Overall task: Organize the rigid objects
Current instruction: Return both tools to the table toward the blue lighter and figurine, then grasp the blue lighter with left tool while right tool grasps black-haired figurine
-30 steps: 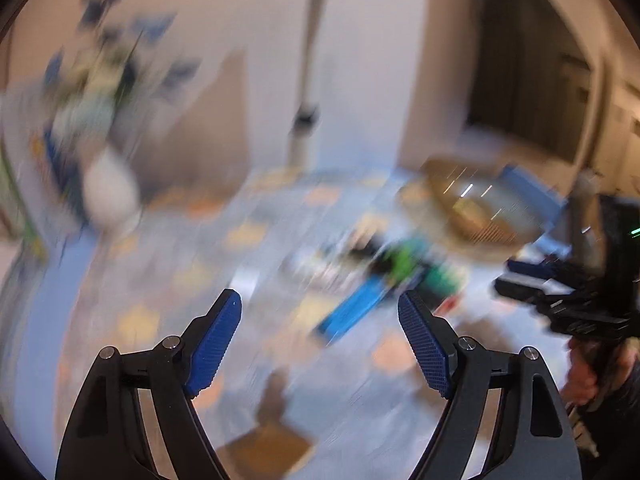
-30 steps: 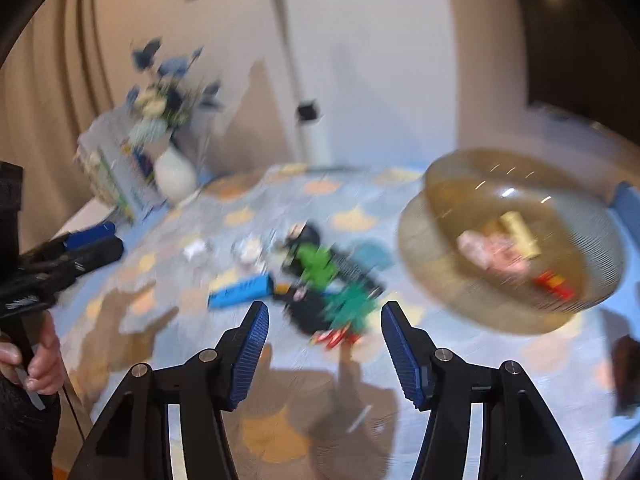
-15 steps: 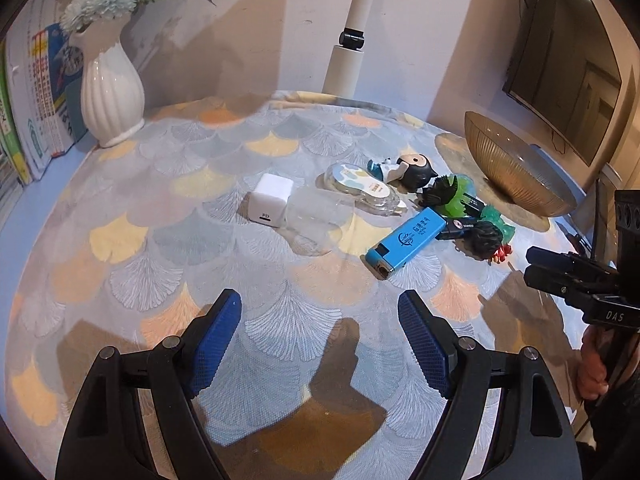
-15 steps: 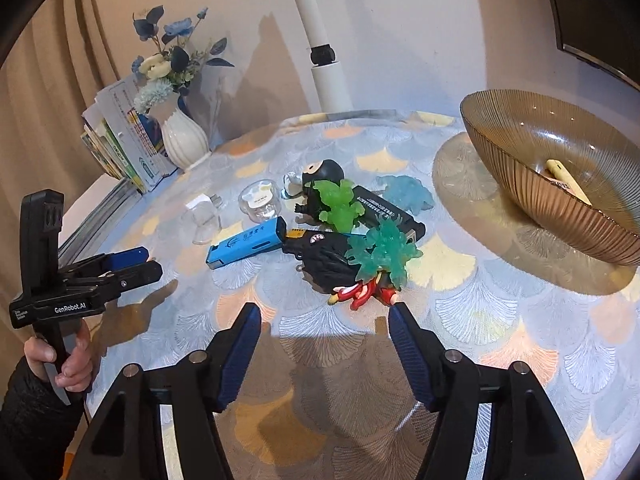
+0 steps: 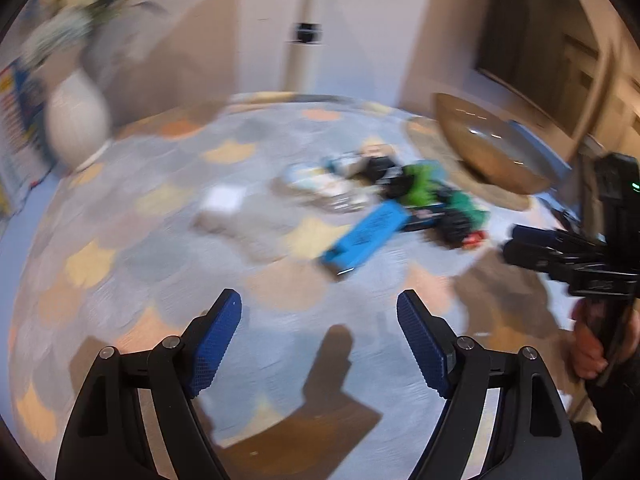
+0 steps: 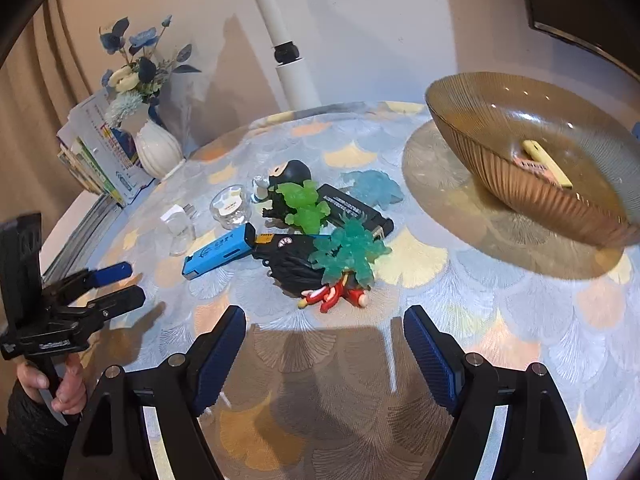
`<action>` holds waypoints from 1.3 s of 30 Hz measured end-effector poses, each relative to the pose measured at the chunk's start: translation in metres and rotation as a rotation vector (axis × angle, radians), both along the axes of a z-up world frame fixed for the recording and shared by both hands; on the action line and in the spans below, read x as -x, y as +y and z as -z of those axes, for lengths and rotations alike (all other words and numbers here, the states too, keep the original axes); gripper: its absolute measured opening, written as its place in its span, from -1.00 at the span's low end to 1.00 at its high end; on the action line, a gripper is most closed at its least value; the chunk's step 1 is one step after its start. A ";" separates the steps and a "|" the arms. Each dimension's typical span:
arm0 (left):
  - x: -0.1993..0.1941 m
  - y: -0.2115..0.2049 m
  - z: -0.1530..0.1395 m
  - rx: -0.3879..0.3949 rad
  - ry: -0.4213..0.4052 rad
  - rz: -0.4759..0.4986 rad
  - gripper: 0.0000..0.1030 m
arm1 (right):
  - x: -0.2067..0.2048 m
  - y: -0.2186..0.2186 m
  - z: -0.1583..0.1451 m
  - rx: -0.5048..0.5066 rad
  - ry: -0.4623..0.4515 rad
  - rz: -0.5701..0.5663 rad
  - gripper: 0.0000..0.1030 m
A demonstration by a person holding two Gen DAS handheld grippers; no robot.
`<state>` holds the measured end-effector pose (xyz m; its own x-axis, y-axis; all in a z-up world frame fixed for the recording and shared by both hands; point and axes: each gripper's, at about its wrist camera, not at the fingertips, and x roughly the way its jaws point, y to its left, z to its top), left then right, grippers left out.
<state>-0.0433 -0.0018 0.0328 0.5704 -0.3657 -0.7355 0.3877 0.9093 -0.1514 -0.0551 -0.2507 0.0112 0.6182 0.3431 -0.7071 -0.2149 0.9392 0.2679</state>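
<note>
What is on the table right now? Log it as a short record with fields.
surface: round table with a fan-patterned cloth
container: amber bowl, a yellow stick inside
loose pile: blue lighter, black lighter, green figures, black figure
left tool: open, empty
right tool: jaws opening, nothing between them
backdrop: white vase of flowers

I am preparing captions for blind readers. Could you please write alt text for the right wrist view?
The right hand-held gripper, its jaws opening and empty, points at a pile of small toys on a patterned tablecloth. An amber glass bowl stands right; the left hand-held gripper is at left.
</note>
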 end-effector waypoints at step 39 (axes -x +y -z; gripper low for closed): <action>0.000 -0.049 0.022 -0.068 0.074 0.172 -0.58 | 0.016 0.025 0.006 -0.055 0.108 -0.214 0.45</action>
